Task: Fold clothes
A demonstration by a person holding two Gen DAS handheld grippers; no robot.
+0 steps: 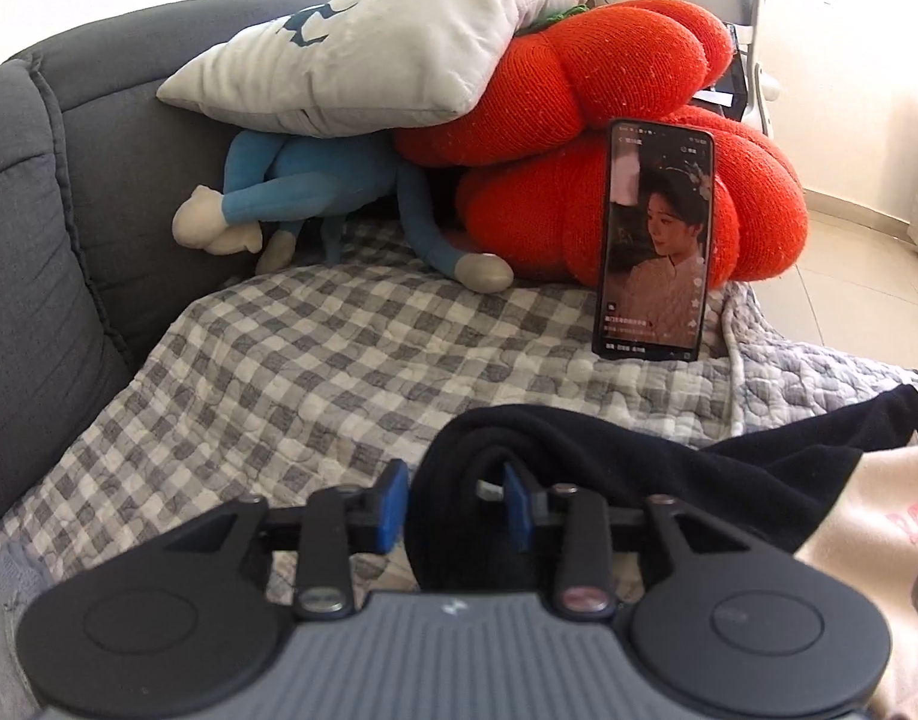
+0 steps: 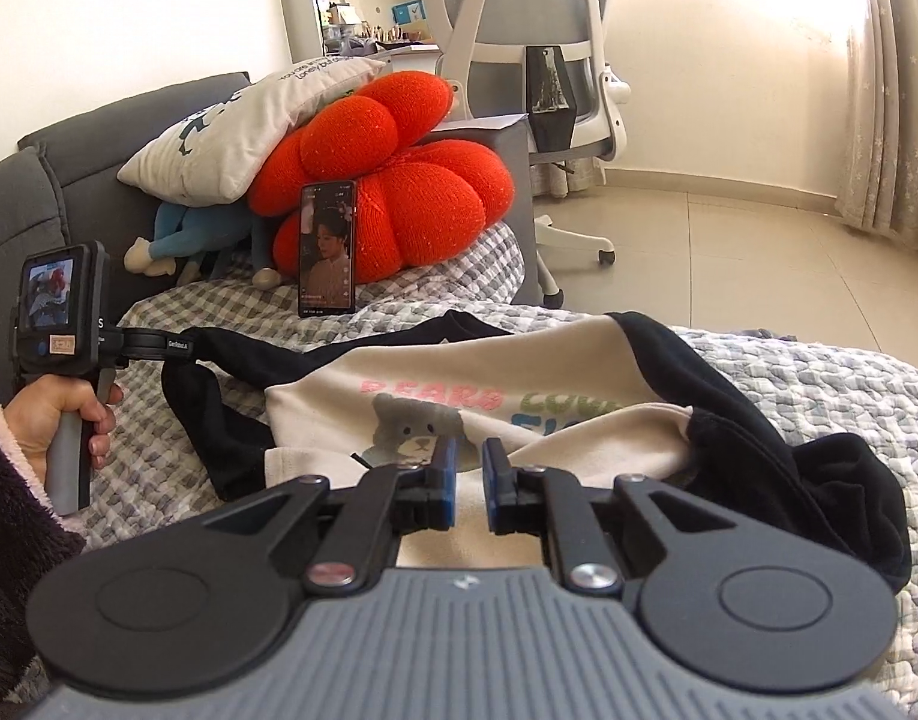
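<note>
A cream sweatshirt (image 2: 579, 378) with a bear print and black sleeves lies crumpled on the checked quilt (image 2: 159, 474). In the left wrist view my left gripper (image 1: 454, 501) stands open. A bunched black sleeve (image 1: 579, 456) lies loosely between its blue pads (image 1: 393, 510). The cream body (image 1: 879, 540) shows at the right edge. In the right wrist view my right gripper (image 2: 471, 480) hovers over the bear print. Its jaws stand a narrow gap apart with only cloth seen below them. A hand (image 2: 69, 420) holds the left gripper's handle at the far left.
A lit phone (image 1: 654, 246) leans upright against a red pumpkin cushion (image 1: 579, 96). A grey pillow (image 1: 369, 54) and a blue plush toy (image 1: 315, 186) lie behind, against the grey sofa back (image 1: 51, 180). An office chair (image 2: 519, 60) and the tiled floor (image 2: 759, 252) are off the bed's right edge.
</note>
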